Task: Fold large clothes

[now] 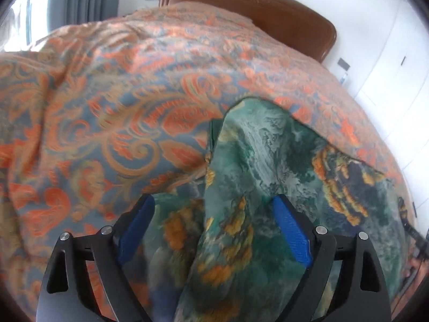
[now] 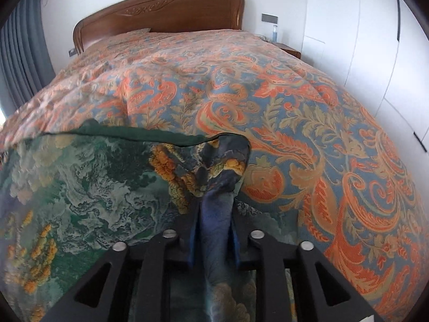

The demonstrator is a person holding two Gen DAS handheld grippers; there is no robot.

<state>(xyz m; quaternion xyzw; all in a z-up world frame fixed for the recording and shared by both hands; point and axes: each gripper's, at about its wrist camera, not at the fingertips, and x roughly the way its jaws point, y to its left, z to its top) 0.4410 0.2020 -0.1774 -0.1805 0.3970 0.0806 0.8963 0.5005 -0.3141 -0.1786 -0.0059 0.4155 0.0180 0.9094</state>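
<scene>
— Left gripper (image 1: 211, 206) jaws spread wide, blue pads (image 1: 291, 230) clear of the cloth; a ridge of the thin green garment with orange and grey landscape print (image 1: 268, 155) standing loose between them, gripped by neither.
— And the right gripper (image 2: 213, 214)?
— Narrow. Pinched on a bunched blue-toned fold of the same garment (image 2: 80, 187), cloth running up between the pads and flaring out just past the tips.
— Whereabouts, the garment?
— Spread over the near end of the bed, dark green hem along its far edge, lying on the orange and blue paisley bedspread (image 2: 295, 107).
— Beyond that?
— Carved brown wooden headboard (image 2: 161, 10) at the far end, grey curtains (image 2: 21, 43) to the left, white wardrobe doors (image 2: 375, 40) to the right, small clear bottle (image 2: 274, 32) on a bedside table.
</scene>
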